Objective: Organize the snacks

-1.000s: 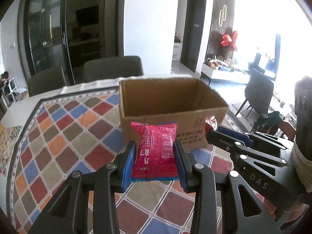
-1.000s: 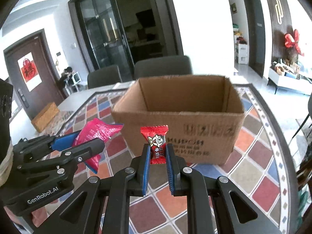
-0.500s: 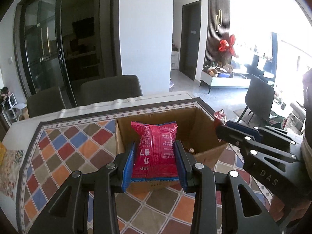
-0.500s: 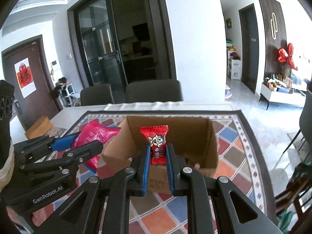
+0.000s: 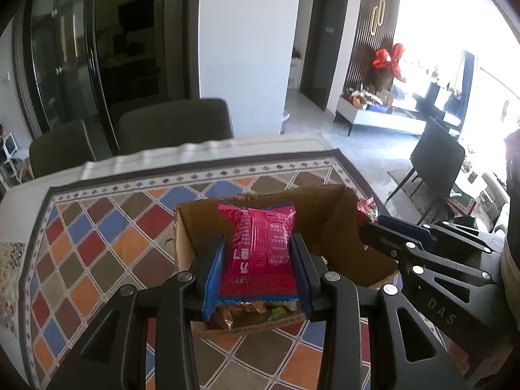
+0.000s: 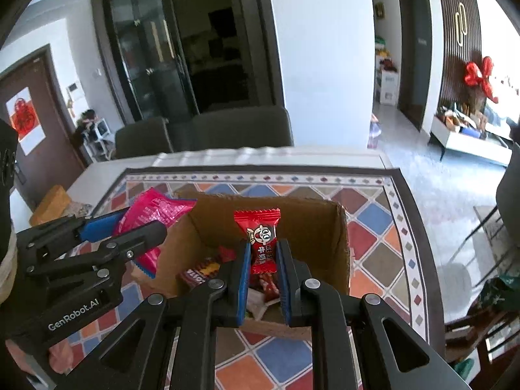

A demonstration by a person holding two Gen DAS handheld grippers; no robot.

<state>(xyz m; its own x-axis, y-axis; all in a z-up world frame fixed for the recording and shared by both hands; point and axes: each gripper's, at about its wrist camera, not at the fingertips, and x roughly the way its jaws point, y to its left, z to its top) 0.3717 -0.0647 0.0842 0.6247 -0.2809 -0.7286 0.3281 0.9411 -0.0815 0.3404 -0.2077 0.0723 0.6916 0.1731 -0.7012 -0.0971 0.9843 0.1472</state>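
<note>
- We are clamping a pink snack packet (image 5: 260, 253) in the left gripper (image 5: 258, 273), jaws part open and pressing its sides, over the cardboard box (image 5: 338, 208)
- We are pinching a red candy (image 6: 261, 243) in the right gripper (image 6: 262, 279), jaws nearly closed on it, with the box's far wall at 12 o'clock
- We are seeing several wrapped snacks (image 6: 201, 273) lying in the box already
- We are judging both releases as the steps left
</note>
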